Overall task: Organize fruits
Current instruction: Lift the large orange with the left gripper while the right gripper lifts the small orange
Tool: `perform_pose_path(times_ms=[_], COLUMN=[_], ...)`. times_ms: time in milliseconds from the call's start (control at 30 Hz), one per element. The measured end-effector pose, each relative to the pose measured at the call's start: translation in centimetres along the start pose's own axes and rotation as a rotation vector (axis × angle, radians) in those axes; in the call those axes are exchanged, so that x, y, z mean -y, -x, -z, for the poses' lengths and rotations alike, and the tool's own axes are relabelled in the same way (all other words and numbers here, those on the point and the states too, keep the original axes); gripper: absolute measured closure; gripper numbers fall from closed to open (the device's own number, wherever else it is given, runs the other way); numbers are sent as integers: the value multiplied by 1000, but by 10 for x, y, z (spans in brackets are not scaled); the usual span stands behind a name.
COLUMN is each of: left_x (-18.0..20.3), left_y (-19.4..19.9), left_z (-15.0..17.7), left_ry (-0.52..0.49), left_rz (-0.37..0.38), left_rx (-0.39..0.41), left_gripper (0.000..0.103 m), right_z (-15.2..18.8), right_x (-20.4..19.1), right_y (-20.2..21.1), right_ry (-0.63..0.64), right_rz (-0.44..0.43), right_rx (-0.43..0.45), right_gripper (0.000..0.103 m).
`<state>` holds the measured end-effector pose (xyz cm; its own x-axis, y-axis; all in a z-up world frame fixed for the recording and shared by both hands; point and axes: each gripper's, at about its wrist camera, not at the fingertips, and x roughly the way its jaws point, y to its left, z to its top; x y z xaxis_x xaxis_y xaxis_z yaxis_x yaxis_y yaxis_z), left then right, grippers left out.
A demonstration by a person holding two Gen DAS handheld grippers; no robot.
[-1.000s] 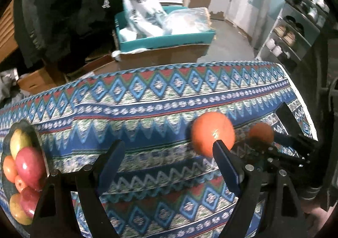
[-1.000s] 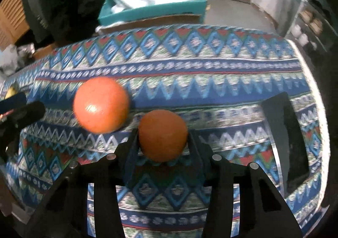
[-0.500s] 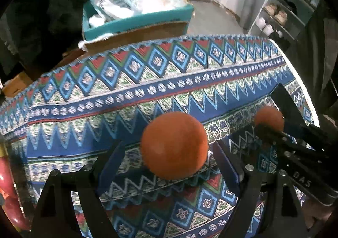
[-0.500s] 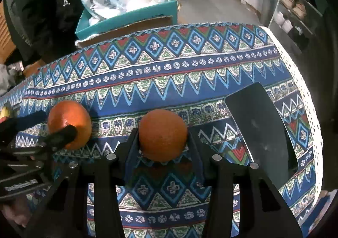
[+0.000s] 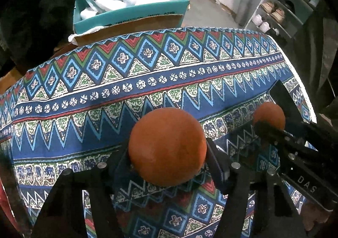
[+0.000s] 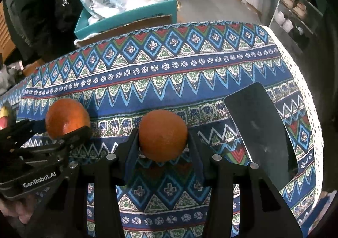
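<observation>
A large orange (image 5: 166,147) rests on the patterned tablecloth (image 5: 147,64), between the fingers of my left gripper (image 5: 168,149). Its jaws are closing and both pads touch the orange's sides. My right gripper (image 6: 163,138) is shut on a smaller orange (image 6: 163,134), held just above the cloth. In the left wrist view that smaller orange (image 5: 269,115) shows at the right, gripped by the right gripper's dark fingers. The right wrist view has the large orange (image 6: 67,119) at the left, with the left gripper's fingers on it.
A dark flat rectangular slab (image 6: 259,130) lies on the cloth near the table's right edge. Beyond the far edge stands a teal box (image 5: 131,13) filled with bags. A shoe rack (image 5: 281,11) is at the far right. Yellow and red fruit (image 6: 4,115) peeks in at the left edge.
My left gripper has come down over the large orange, which went from beside its right finger to between both fingers, and the jaws have narrowed onto it. The right gripper keeps its orange.
</observation>
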<state>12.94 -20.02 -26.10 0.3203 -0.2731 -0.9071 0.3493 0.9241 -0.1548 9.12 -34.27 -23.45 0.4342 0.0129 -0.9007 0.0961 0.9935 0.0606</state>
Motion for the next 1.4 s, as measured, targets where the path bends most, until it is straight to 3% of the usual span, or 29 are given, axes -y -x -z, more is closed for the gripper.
perform_pose_path(times_ms=[733, 1400], left_x=[-27, -57], left_y=[76, 167], left_z=[10, 23], left_ry=[66, 105], left_rz=[-47, -70], left_rx=[115, 241], left_gripper=[36, 36], right_z=[-19, -33], right_x=[-33, -83], right_y=[59, 132], right_ry=[70, 124], right_rz=[23, -81], right_rx=[142, 263], right_gripper=[57, 57])
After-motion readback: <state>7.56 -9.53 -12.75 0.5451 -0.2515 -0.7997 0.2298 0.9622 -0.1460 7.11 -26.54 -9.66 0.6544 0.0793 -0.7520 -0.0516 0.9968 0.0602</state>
